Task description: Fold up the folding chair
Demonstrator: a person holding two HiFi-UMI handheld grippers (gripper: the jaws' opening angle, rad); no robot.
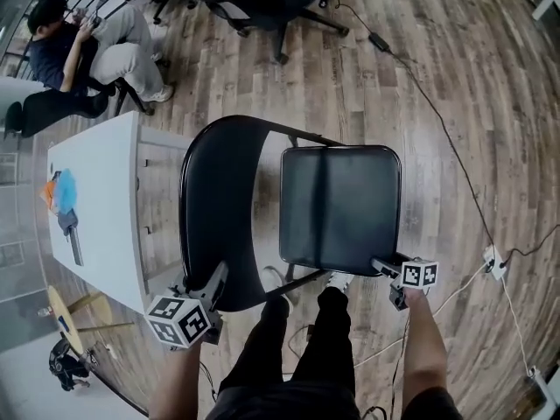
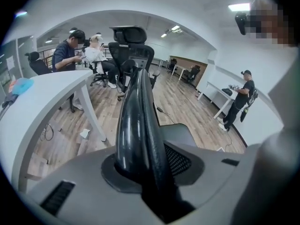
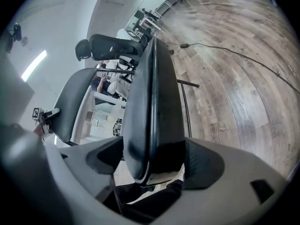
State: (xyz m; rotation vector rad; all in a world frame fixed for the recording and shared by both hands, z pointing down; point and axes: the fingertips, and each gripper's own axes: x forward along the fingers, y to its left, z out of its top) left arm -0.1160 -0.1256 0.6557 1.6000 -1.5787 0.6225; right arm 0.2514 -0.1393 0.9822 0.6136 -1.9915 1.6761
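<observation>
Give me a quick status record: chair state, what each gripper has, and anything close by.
chair: folding chair unfolded, standing on the wood floor
left gripper: shut on the top edge of the backrest
right gripper: shut on the front edge of the seat
fold: not yet done, seat is down
nearby: white table at the chair's left; cable on the floor at its right

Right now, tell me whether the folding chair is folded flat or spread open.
Spread open, not folded flat: in the head view the seat lies face up beside the backrest, with floor showing between them.
</observation>
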